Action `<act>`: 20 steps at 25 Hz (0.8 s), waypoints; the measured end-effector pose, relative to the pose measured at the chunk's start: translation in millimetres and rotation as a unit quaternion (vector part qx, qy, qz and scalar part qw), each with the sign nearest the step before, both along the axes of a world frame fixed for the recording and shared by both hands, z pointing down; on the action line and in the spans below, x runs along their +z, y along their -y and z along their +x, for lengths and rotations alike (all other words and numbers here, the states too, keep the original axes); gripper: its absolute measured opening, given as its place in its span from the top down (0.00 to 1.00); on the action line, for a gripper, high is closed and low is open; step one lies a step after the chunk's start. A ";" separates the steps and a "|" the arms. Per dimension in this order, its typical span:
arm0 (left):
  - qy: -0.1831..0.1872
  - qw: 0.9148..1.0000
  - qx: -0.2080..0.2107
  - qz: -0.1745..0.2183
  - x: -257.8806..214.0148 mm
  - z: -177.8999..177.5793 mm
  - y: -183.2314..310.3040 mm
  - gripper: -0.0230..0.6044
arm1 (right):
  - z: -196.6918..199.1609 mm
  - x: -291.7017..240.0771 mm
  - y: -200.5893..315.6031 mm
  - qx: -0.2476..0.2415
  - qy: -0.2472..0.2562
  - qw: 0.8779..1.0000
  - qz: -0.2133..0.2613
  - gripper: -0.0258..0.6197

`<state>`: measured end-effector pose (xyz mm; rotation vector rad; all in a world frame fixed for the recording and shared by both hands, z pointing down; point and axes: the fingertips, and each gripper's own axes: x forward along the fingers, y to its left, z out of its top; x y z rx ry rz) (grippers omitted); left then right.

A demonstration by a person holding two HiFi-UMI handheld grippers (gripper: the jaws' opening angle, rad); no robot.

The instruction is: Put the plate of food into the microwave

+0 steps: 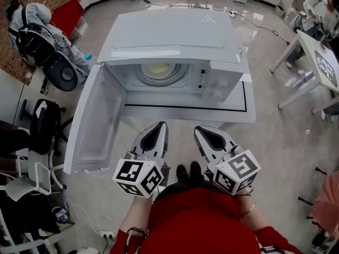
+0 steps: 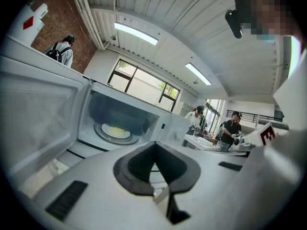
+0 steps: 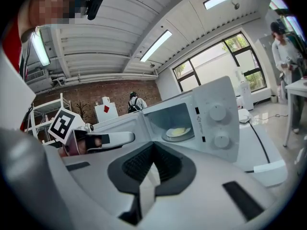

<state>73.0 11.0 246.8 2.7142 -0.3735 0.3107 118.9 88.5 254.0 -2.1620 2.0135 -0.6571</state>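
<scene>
The white microwave [image 1: 175, 41] stands on a white table [image 1: 249, 107] with its door [image 1: 98, 120] swung wide open to the left. The plate of yellow food [image 1: 160, 69] sits inside on the turntable; the left gripper view shows this plate [image 2: 116, 131], and the right gripper view shows the plate [image 3: 177, 132] too. My left gripper [image 1: 160, 125] and right gripper [image 1: 200, 128] hover side by side off the table's near edge, close to my body. Both point at the oven, shut and empty, well short of the cavity. Their closed tips show as left gripper [image 2: 154, 145] and right gripper [image 3: 153, 145].
The microwave's control panel with two knobs [image 3: 216, 121] is right of the cavity. A black line [image 1: 185, 108] runs across the table in front of the oven. Chairs and a seated person [image 1: 37, 30] are at the left, another table [image 1: 318, 62] with people at the right.
</scene>
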 end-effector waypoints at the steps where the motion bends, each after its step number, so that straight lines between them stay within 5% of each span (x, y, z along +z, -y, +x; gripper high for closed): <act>1: 0.003 1.000 -0.002 0.001 1.6 -2.5 -1.4 0.95 | 0.0 -0.8 -0.8 0.000 -0.003 1.000 0.002 0.94; 20: -0.001 1.000 -0.016 0.008 0.8 0.8 -20.6 0.95 | 18.4 -2.3 -17.9 0.005 -0.037 0.999 0.010 0.94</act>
